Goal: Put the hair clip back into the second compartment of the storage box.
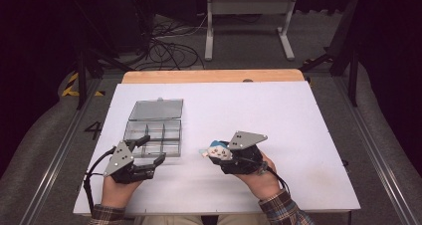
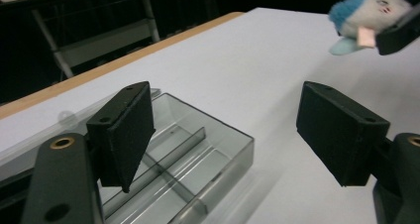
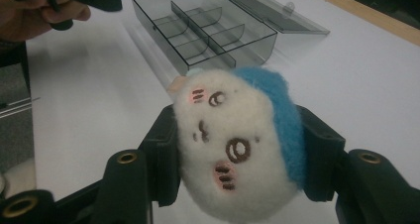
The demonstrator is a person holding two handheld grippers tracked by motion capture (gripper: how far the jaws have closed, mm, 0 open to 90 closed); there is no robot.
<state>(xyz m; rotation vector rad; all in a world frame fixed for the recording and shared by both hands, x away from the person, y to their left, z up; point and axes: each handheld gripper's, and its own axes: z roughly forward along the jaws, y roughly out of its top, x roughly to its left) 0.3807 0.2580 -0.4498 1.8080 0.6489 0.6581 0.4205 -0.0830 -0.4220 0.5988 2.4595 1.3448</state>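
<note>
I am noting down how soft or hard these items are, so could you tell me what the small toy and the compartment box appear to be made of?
The plush toy, clamped in the right gripper, looks like fuzzy white and blue fabric with stitched facial features, probably soft stuffing inside. The compartment box appears to be smoky, see-through hard plastic: the table shows through its glossy walls, dividers and opened lid.

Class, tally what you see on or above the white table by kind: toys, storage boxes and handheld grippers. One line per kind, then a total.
Plush toys: 1, the white and blue plush toy
Clear compartment boxes: 1, the compartment box, lid open
Handheld grippers: 2, the left gripper and the right gripper
Total: 4
</note>
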